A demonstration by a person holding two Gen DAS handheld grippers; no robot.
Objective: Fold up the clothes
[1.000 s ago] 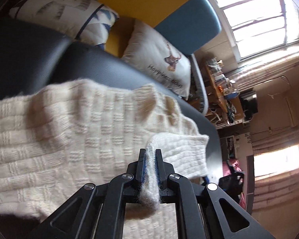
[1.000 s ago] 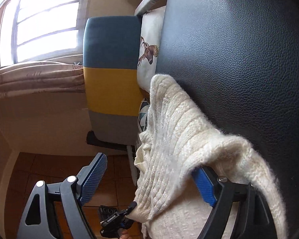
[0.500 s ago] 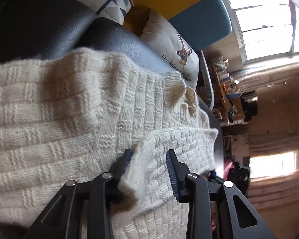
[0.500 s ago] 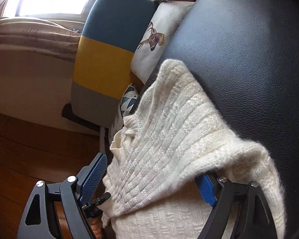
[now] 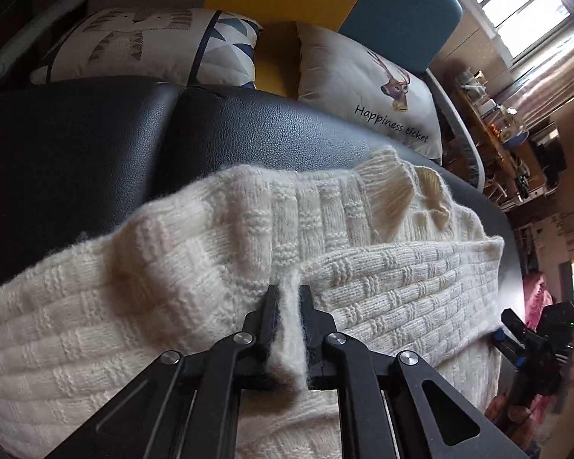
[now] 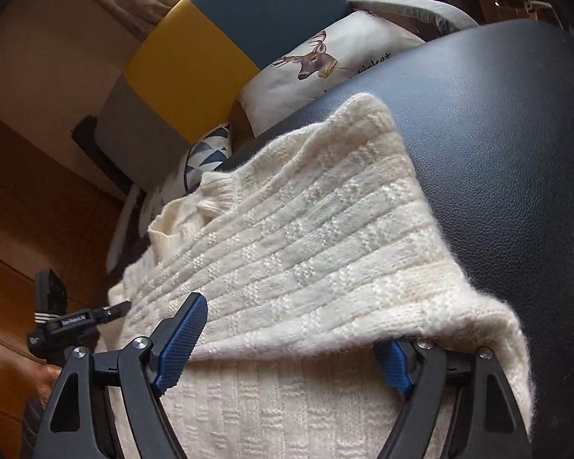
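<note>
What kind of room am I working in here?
Most likely a home living room: a black leather seat with the sweater on it, printed cushions against a colour-block chair, and a curtained window.

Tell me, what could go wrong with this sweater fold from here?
The left gripper pinches only a thin ridge of the cream sweater, so the fuzzy knit might slip out or stretch when pulled. The right gripper is open with a folded flap draped over one finger; pulling away could drag that flap and undo the fold.
</note>
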